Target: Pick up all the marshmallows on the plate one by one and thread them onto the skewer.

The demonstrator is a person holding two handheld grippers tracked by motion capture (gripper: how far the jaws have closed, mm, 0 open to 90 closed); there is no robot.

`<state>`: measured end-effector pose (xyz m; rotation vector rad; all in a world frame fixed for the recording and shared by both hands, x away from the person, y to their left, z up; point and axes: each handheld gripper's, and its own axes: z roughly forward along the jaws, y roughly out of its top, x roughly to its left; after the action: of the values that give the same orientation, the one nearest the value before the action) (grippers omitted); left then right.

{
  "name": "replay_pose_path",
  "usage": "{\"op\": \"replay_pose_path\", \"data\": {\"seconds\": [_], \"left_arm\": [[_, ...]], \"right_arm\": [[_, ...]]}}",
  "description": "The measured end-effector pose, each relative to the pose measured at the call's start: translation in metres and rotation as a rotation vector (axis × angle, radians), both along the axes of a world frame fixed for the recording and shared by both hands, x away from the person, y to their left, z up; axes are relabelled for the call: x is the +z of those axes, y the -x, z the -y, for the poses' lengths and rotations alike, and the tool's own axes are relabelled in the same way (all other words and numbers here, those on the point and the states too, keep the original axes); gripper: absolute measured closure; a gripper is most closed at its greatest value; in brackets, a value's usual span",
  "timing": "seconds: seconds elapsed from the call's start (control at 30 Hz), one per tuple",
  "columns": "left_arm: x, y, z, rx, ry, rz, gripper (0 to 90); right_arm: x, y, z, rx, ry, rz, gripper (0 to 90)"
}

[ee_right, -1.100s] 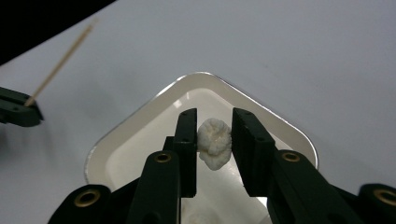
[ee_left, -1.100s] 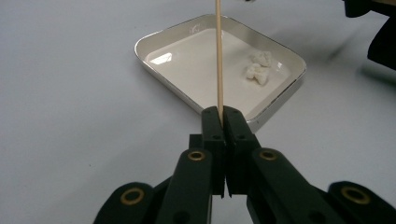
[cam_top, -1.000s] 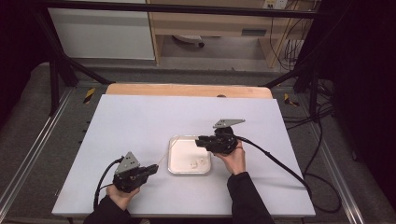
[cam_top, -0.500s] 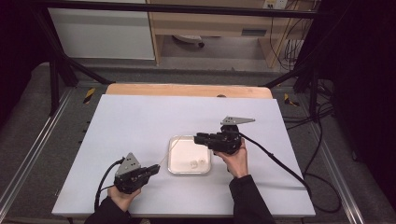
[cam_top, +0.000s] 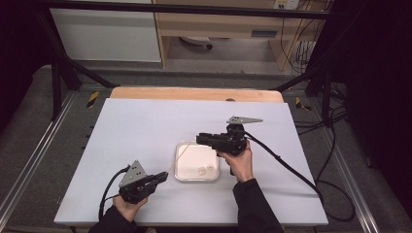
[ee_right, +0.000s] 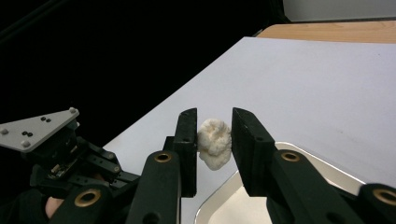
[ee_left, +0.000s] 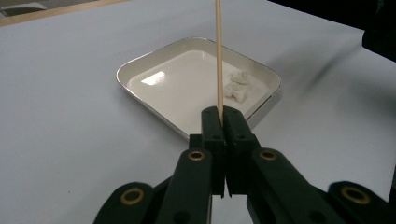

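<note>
While the left gripper [ee_left: 219, 122] sits low near the table's front edge, jaws pressed tight on a thin wooden skewer [ee_left: 218, 56] that leans out over the shallow white square tray [cam_top: 180, 175], the right gripper [ee_right: 214, 135] hovers above the tray's far right corner, jaws part-way open and pinching a lumpy white marshmallow-like piece [ee_right: 214, 142]. More white pieces [ee_left: 237, 85] lie in the tray. Looks like the threading step: next, the right hand must line that soft piece up with the skewer's tip and push it on squarely.
</note>
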<state>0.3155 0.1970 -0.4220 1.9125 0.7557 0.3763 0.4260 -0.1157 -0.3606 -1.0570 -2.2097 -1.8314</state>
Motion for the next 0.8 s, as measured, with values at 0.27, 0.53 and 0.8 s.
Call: {"op": "replay_pose_path", "data": {"seconds": [0.27,0.53,0.8], "left_arm": [[0.001,0.001,0.001,-0.007,0.002,0.006,88.5],[0.001,0.002,0.002,-0.009,0.001,0.012,88.5],[0.000,0.002,0.002,-0.009,0.000,0.017,88.5]], "right_arm": [[0.002,-0.004,-0.005,0.016,-0.033,-0.014,72.7],[-0.002,-0.003,-0.008,0.034,-0.032,-0.026,72.8],[-0.007,-0.003,-0.012,0.061,-0.048,-0.049,74.1]]}}
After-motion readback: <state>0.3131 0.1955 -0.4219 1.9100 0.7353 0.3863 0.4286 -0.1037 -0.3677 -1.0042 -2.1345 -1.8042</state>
